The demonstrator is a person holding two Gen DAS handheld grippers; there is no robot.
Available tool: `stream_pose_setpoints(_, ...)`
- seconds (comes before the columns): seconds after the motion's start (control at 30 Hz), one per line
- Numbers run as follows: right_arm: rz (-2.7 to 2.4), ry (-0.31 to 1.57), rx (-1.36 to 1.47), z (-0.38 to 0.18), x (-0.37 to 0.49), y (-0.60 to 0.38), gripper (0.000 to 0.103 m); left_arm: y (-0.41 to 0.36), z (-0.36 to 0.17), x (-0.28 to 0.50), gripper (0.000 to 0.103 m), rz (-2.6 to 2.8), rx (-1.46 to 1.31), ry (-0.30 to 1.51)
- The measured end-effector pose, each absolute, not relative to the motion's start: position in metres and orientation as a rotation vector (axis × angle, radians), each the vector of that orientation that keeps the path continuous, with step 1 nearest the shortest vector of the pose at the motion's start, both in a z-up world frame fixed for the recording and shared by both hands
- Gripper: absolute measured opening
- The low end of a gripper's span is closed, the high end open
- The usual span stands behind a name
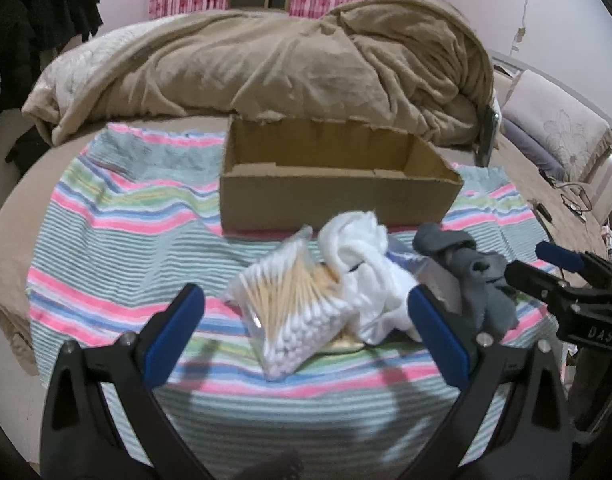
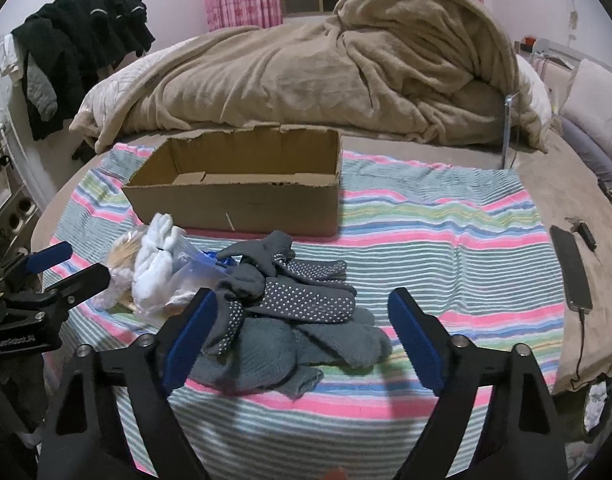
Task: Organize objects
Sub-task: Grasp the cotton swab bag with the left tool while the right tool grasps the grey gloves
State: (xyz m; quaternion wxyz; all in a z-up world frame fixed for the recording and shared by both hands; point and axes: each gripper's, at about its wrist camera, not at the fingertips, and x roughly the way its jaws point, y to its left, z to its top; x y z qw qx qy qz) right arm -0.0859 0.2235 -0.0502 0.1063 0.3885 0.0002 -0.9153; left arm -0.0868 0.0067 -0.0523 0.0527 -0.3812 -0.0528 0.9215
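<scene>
An open, empty cardboard box (image 1: 338, 184) stands on a striped towel (image 1: 118, 240) on the bed; it also shows in the right wrist view (image 2: 242, 200). In front of it lie a bag of cotton swabs (image 1: 290, 308), a white cloth (image 1: 366, 276) and grey dotted socks (image 2: 290, 320). My left gripper (image 1: 306, 320) is open, its jaws on either side of the swab bag and white cloth. My right gripper (image 2: 302, 332) is open around the grey socks (image 1: 474, 276).
A crumpled beige blanket (image 1: 306, 60) lies behind the box. A phone on a cable (image 2: 572, 268) lies on the bed at the right. Dark clothes (image 2: 82, 40) hang at the left. Pillows (image 1: 554, 128) stand at the right.
</scene>
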Motion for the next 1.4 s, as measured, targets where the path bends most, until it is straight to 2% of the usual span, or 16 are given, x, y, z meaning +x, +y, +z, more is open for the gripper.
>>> stream_pose_setpoints(0.27,-2.625,0.002,1.150,-0.059,-0.102,0.208,0.083,-0.007,-0.070,-0.105,0.100,2.778,-1.195,-0.254)
stream_pose_setpoints(0.33,-2.604,0.002,1.164,-0.064,-0.107,0.205,0.077,-0.008,-0.079,-0.110,0.092,2.743,-1.238,-0.289)
stream_pose_setpoints(0.5,-2.560,-0.038,1.194,-0.074,-0.113,0.204,0.057,-0.010,-0.089,-0.115,0.086,2.696,-1.267,-0.337)
stream_pose_setpoints(0.53,-2.552,-0.045,1.188,-0.074,-0.112,0.204,0.054,-0.010,-0.090,-0.116,0.082,2.685,-1.273,-0.341)
stream_pose_setpoints(0.6,-2.544,-0.038,1.196,-0.075,-0.112,0.203,0.037,-0.010,-0.091,-0.116,0.074,2.664,-1.275,-0.351)
stream_pose_setpoints(0.7,-2.540,-0.042,1.176,-0.073,-0.109,0.203,0.026,-0.013,-0.091,-0.114,0.064,2.651,-1.261,-0.371)
stream_pose_setpoints(0.9,-2.533,-0.055,1.126,-0.063,-0.099,0.207,0.022,-0.014,-0.086,-0.108,0.056,2.654,-1.218,-0.376)
stream_pose_setpoints(1.4,-2.573,-0.070,0.997,-0.021,-0.091,0.217,0.022,-0.014,-0.041,-0.089,0.055,2.663,-1.089,-0.347)
